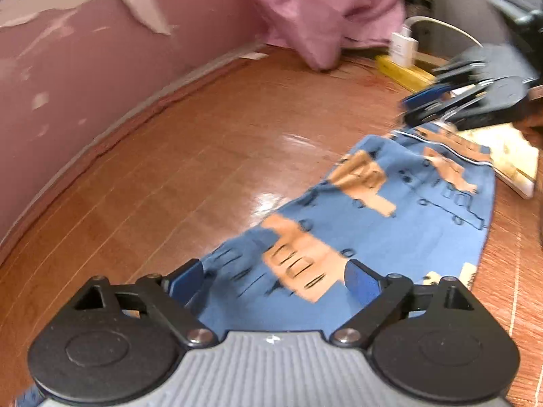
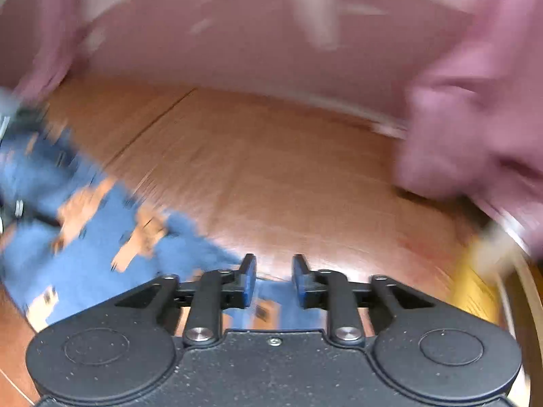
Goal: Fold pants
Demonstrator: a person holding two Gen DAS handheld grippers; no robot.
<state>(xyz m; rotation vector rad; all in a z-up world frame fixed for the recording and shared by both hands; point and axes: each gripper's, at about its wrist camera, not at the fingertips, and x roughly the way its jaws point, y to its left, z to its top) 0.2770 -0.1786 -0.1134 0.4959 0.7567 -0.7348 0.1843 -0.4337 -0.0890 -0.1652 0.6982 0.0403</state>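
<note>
Both wrist views low, close over floor (image 1: 169, 169), sharing pants (image 1: 390, 230)

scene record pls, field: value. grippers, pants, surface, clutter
surface: glossy wooden table
pants: blue, orange print, lying on the table, spread between both grippers
left gripper: open wide, fingers either side of the near end of the pants
right gripper: open with a narrow gap, over the far pants edge; view blurred
backdrop: pink wall with peeling paint
clutter: pink cloth, white charger, yellow block, book
</note>
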